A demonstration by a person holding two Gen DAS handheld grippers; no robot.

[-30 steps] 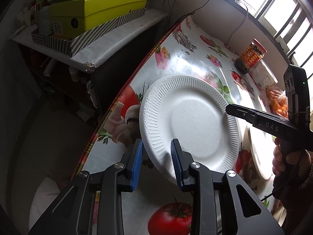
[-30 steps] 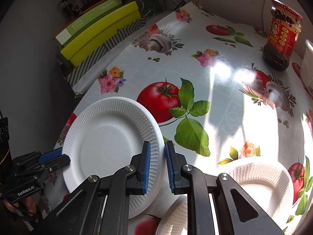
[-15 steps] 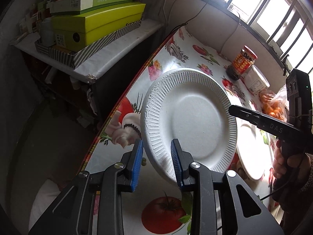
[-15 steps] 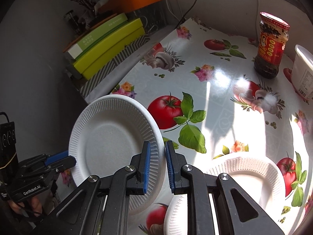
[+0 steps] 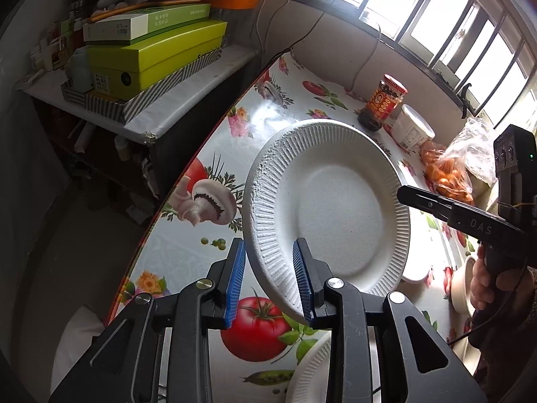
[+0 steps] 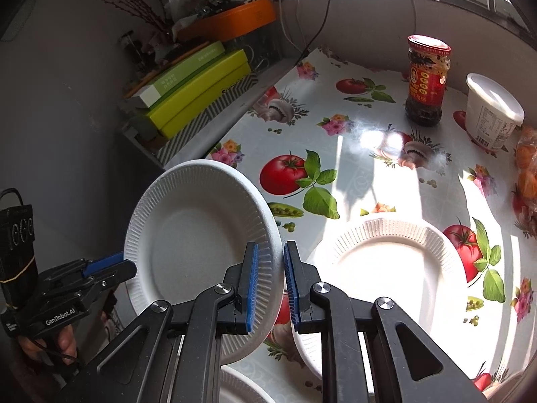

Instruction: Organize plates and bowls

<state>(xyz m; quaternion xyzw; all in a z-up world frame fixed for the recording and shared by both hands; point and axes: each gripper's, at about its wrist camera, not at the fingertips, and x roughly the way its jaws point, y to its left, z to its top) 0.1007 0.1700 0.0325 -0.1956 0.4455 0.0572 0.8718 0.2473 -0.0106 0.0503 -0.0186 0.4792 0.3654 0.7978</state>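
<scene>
A white paper plate point(image 5: 332, 201) hangs tilted in the air above the table, held at two opposite rims. My left gripper point(image 5: 270, 282) is shut on its near rim. My right gripper point(image 6: 271, 282) is shut on its other rim point(image 6: 272, 235); it shows in the left wrist view point(image 5: 406, 194) at the plate's right edge. The same plate point(image 6: 198, 235) fills the left of the right wrist view. A second white paper plate point(image 6: 386, 262) lies flat on the table in sunlight. Another plate's edge point(image 5: 312, 372) lies below near the table's front.
A chili-sauce jar point(image 6: 426, 80) and a white tub point(image 6: 490, 110) stand at the table's far side. A bag of oranges point(image 5: 449, 174) lies at the right. Green boxes point(image 5: 151, 57) are stacked on a shelf left of the table's edge point(image 5: 188, 168). A bowl point(image 5: 463, 285) sits by my right hand.
The plate has risen off the table and tilted more upright, with both grippers still holding it. Both views pulled back and up, and the flat second plate shows more fully.
</scene>
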